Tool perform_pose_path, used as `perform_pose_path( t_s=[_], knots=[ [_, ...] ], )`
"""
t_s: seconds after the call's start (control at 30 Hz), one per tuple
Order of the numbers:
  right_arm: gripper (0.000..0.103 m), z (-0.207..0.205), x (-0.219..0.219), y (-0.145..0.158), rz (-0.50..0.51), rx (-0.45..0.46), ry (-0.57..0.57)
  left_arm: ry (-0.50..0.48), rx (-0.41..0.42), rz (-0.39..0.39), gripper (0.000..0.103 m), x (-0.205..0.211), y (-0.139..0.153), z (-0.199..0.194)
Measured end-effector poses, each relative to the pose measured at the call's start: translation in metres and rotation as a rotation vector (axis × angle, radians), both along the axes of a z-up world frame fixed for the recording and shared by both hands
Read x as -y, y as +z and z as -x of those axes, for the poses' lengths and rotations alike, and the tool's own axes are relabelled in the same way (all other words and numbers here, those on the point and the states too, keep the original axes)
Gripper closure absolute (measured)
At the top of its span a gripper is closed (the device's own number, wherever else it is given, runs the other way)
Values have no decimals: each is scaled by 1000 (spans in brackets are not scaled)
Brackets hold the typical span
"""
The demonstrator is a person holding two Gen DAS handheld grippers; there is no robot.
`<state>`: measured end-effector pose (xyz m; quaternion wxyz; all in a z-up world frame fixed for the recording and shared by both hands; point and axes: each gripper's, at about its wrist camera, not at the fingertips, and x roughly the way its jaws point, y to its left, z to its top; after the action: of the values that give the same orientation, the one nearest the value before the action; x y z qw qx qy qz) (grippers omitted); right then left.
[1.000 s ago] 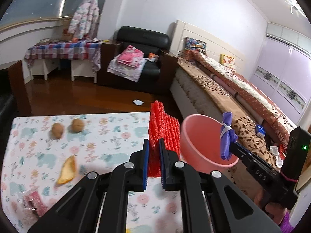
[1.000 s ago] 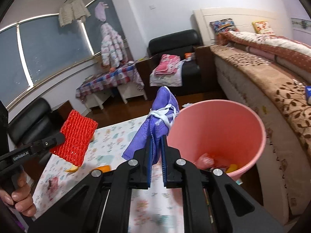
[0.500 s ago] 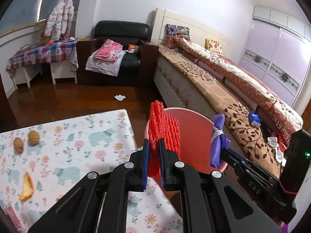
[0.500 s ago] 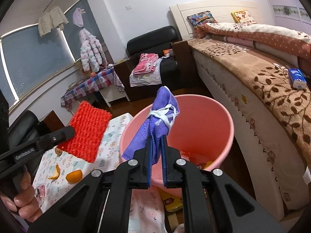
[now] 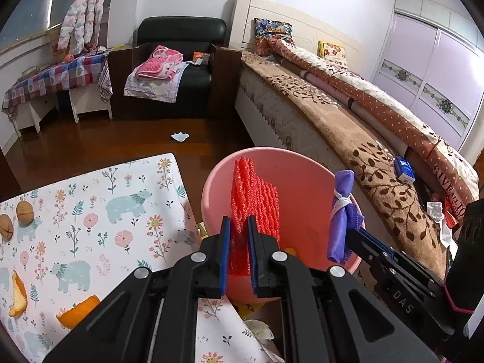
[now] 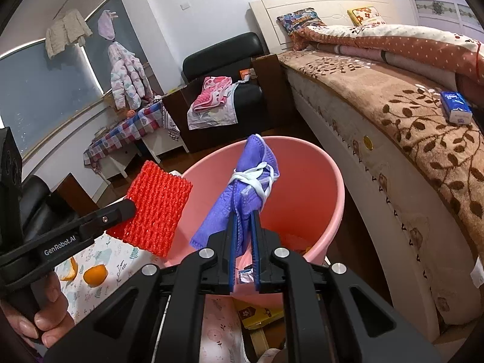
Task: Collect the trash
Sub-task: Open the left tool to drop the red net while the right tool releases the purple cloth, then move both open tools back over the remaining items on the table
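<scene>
My left gripper [image 5: 239, 222] is shut on a red foam net sleeve [image 5: 252, 201], held over the mouth of the pink bucket [image 5: 305, 181]. My right gripper [image 6: 243, 216] is shut on a purple face mask [image 6: 245, 193] wrapped in its white ear loops, also above the pink bucket [image 6: 302, 187]. In the right wrist view the left gripper [image 6: 128, 208] holds the red foam net sleeve [image 6: 157, 208] at the bucket's left rim. The right gripper [image 5: 351, 233] with the purple face mask [image 5: 341, 211] shows at the bucket's right rim. Some trash lies in the bucket's bottom.
A floral tablecloth covers the table [image 5: 90, 211] left of the bucket, with two walnuts [image 5: 24, 210] and orange peels [image 5: 78, 311] on it. A bed [image 5: 363, 139] stands right of the bucket. A black armchair [image 5: 181, 48] and a white scrap [image 5: 180, 136] on the floor lie beyond.
Both grippers have moved toward and down over the pink bucket, each keeping its item. The bucket now fills more of both views, and the table has slid left.
</scene>
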<state>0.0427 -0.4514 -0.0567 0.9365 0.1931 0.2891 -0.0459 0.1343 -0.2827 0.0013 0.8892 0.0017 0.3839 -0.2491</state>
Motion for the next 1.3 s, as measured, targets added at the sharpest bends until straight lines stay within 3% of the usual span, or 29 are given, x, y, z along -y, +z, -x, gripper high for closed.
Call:
perform_pose_path(
  t_s=[0.1,0.27,0.53,0.6,0.67,0.73,1.3],
  knots=[
    [94,-1,1,-1,-2,-2,-2,-6,-8,1,87,1,-2,-1],
    [94,0,2,-2,-2,-2,-10,-11,-5,9,61,1,-2,0],
    [92,-1,5,-2,-21,2,-25,-10,-6,29,59,-7,7,6],
    [89,-2,7,-3,-32,-4,-35,-10,-2,32,59,-10,10,9],
    [76,-1,7,-2,-34,1,-39,-11,-2,40,59,-13,12,12],
    [74,0,6,0,-27,8,-42,-13,-1,46,58,-16,14,15],
    [74,20,-43,29,30,69,67,15,55,52,58,-59,35,55]
  ],
)
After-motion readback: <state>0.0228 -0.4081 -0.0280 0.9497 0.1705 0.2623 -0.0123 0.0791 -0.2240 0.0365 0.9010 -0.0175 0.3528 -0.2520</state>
